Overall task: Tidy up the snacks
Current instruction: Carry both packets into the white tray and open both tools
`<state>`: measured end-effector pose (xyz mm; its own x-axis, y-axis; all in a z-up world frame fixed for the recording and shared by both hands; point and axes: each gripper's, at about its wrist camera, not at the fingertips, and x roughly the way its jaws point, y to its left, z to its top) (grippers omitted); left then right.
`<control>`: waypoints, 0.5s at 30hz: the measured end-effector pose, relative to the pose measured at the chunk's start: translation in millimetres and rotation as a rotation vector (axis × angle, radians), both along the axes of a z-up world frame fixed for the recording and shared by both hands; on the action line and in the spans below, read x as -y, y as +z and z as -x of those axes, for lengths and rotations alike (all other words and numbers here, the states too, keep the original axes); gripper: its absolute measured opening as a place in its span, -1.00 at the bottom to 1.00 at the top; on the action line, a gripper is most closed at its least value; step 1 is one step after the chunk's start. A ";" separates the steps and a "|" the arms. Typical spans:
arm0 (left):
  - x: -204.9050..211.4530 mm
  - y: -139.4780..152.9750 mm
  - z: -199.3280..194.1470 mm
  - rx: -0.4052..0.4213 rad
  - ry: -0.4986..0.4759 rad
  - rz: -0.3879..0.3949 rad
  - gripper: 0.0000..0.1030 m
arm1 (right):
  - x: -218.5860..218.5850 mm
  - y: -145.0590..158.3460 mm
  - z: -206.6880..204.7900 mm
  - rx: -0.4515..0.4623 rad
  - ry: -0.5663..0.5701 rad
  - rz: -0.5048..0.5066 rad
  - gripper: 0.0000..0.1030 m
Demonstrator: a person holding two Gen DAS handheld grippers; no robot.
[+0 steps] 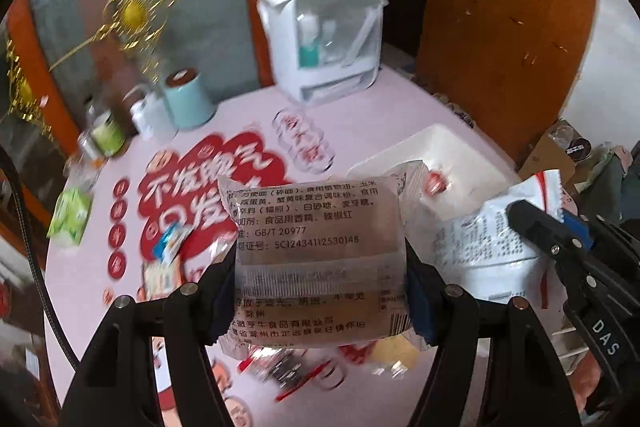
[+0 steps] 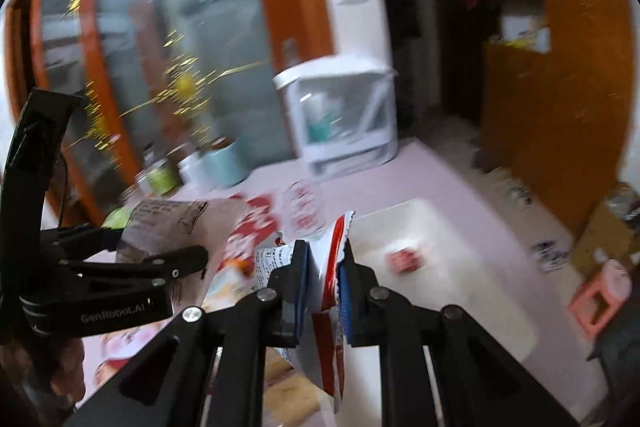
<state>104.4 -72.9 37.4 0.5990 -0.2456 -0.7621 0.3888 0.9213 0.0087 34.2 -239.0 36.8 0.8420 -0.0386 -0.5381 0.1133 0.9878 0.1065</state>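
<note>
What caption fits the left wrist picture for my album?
Left gripper holds a clear snack packet above the pink table, near the white tray.

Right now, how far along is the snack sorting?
Done: one small red packet already lies in the white tray. In hand: left gripper holds a clear printed snack pack; right gripper pinches a white-and-red packet. Left: several snacks on the pink table.
</note>
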 end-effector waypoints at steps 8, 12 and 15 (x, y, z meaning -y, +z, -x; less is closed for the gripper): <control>84.7 6.7 -12.7 0.023 -0.064 -0.009 0.33 | 49.7 0.6 14.0 0.058 -0.164 0.039 -0.72; 118.8 -4.8 -15.7 0.017 -0.095 -0.032 0.34 | 70.7 -13.8 15.5 0.020 -0.218 0.050 -0.72; 141.2 -21.9 -20.4 -0.017 -0.120 -0.052 0.34 | 84.7 -31.2 12.6 -0.033 -0.250 0.047 -0.72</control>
<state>124.8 -214.1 15.5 0.5542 -0.2747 -0.7858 0.4969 0.8665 0.0476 21.6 -323.7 5.6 0.7850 -0.2687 -0.5582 0.3573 0.9325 0.0536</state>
